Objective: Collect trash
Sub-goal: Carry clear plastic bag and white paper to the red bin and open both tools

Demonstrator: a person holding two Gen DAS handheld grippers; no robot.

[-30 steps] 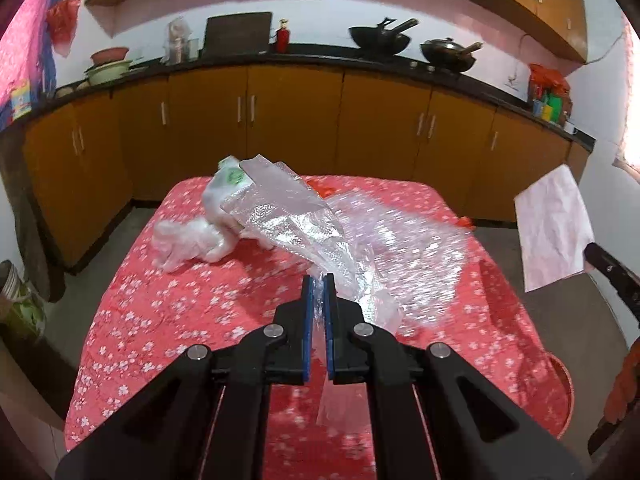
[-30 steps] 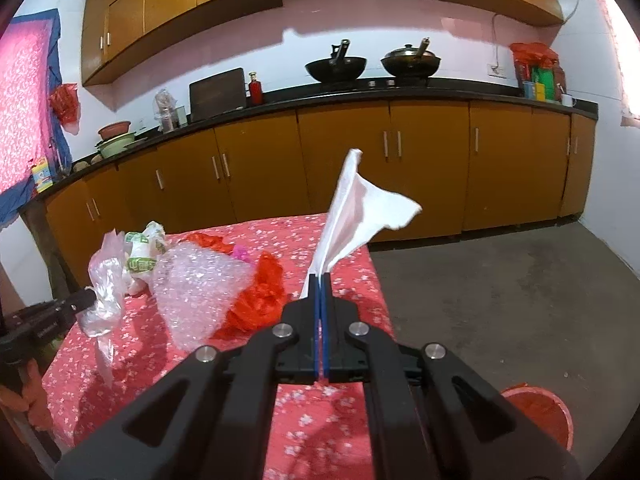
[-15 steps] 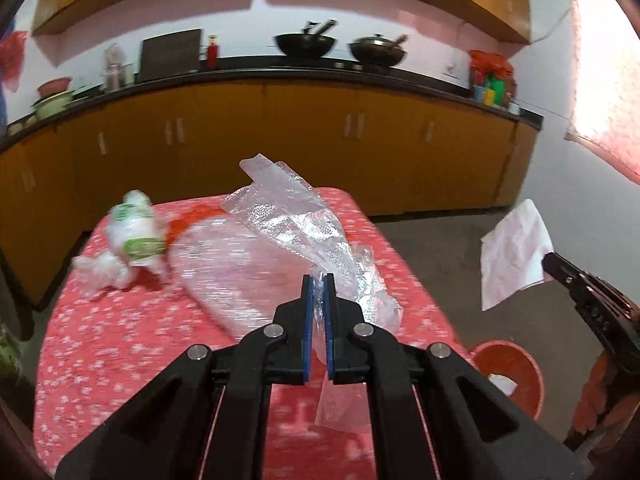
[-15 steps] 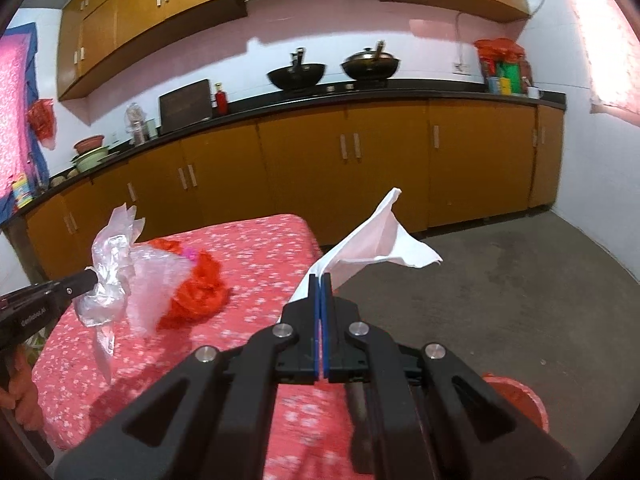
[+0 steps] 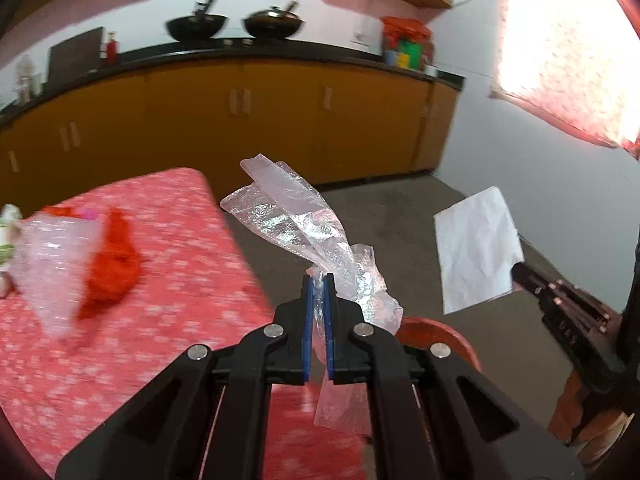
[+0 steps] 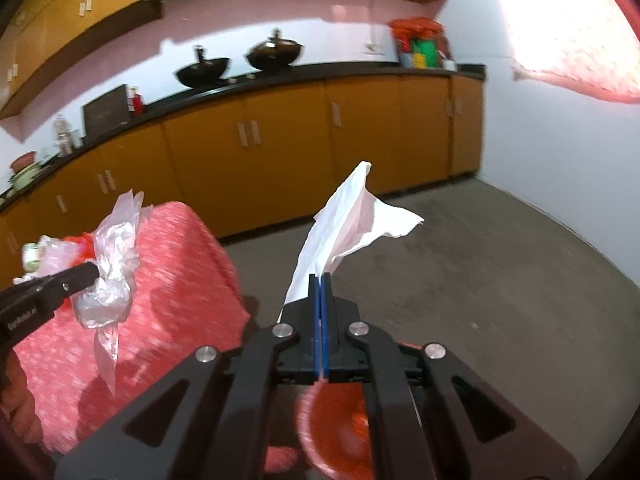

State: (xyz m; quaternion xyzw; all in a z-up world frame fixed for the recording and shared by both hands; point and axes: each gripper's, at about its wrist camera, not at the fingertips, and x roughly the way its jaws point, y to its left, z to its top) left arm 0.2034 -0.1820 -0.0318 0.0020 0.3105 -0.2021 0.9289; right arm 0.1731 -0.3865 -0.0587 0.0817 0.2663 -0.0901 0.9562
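Swinging away from the tabletop, the left hand-held gripper stays clenched on clear plastic; the right hand-held gripper pinches white paper above the red bin.

Floor open right of table; red bin below grippers.

Clear plastic wrap: I see it crumpled and shiny, mid-frame in my left view, rising up-left.
White paper: creased, standing upright at centre of my right view.
Red bin: bottom centre, blurred.
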